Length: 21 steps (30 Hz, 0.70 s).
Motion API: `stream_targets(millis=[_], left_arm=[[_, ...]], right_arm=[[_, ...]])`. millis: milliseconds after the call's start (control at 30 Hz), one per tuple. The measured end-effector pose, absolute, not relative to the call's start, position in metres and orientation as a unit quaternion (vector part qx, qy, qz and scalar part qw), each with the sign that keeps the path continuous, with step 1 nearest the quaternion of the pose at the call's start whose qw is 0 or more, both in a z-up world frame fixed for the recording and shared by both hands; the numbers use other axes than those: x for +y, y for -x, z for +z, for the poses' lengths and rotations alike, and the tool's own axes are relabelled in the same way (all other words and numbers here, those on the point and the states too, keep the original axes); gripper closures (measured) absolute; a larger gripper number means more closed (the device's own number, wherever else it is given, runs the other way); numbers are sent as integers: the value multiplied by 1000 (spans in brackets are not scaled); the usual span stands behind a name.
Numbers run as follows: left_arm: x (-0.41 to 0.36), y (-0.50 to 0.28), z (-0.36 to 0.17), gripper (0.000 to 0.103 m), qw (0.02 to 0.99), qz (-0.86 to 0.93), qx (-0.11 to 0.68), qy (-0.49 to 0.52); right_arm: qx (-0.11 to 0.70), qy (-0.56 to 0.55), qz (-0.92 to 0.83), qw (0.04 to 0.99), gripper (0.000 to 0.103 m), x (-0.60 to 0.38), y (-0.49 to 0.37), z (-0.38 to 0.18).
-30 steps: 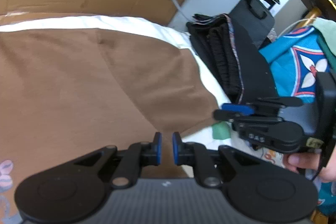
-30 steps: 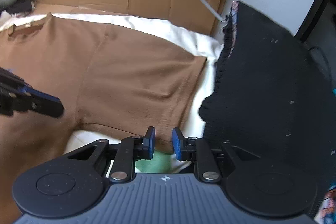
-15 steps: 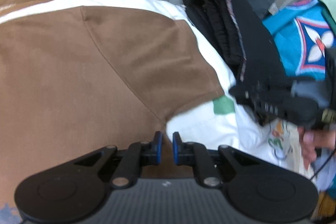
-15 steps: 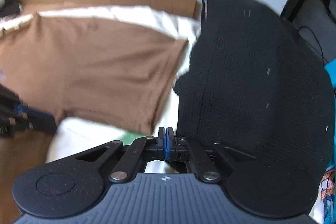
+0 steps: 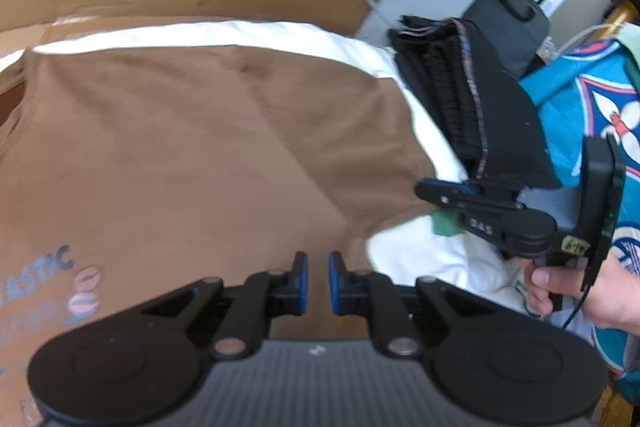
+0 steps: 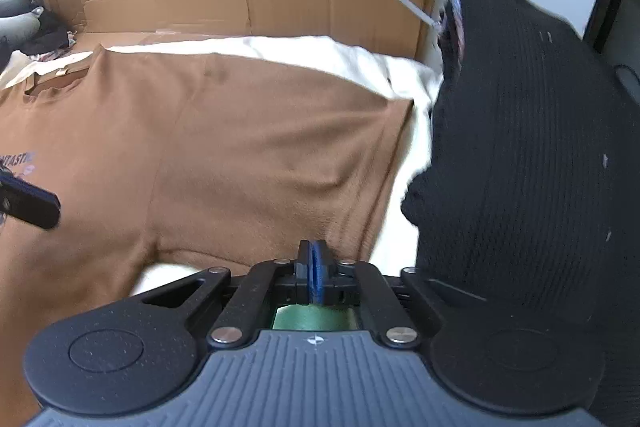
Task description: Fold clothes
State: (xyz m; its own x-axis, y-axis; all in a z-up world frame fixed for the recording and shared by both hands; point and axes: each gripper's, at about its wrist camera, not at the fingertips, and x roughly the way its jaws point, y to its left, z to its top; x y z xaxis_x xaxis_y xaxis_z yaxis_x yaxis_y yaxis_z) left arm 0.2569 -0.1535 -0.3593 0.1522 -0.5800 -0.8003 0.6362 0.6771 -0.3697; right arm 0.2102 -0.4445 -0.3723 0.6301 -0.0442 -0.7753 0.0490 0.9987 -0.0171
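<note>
Brown T-shirt [image 6: 224, 155] lies spread flat on the white sheet [image 6: 360, 63], sleeve toward 3 o'clock beside the black folded stack [image 6: 520, 155]. Right gripper [image 6: 314, 273] is pinched closed at the sleeve's 6 o'clock hem, apparently nipping it; left gripper [image 5: 318, 281] hovers narrowly parted, empty. Fabric reads light, limp, non-slippery, so hems and corners are the likely best holds.

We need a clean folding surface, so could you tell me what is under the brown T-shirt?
A white sheet shows beyond the brown T-shirt's far and right edges, and a green patch near the sleeve. Whatever lies beneath its middle is covered.
</note>
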Motion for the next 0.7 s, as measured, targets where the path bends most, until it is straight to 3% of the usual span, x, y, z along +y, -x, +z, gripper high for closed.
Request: stream_targets(millis=[700], left_arm=[[31,-259,-324,91,820,-270,503,-27]], right_arm=[[485,43,-91,869,97,-430,-215,-359]])
